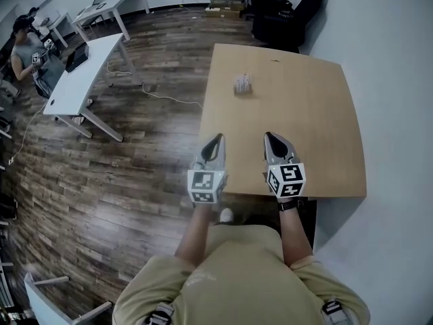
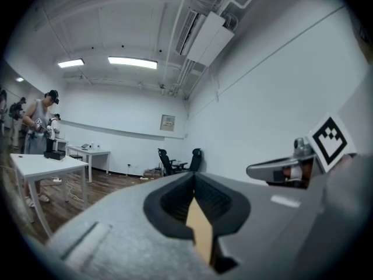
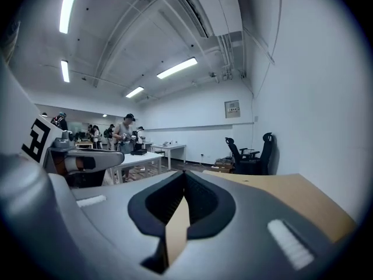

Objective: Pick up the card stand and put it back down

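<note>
on table [image 1: 304,127], card stand [image 1: 243,84]; office chairs [image 1: 284,12] beyond, desks [image 1: 84,80] left

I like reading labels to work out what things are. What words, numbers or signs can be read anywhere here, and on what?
No text here can be read.
On the left gripper cube and the right gripper cube: black-and-white square patterns, no letters.
On the card stand on the table: any print is too small to read.
On the framed panel on the far wall: too blurred to read.
</note>
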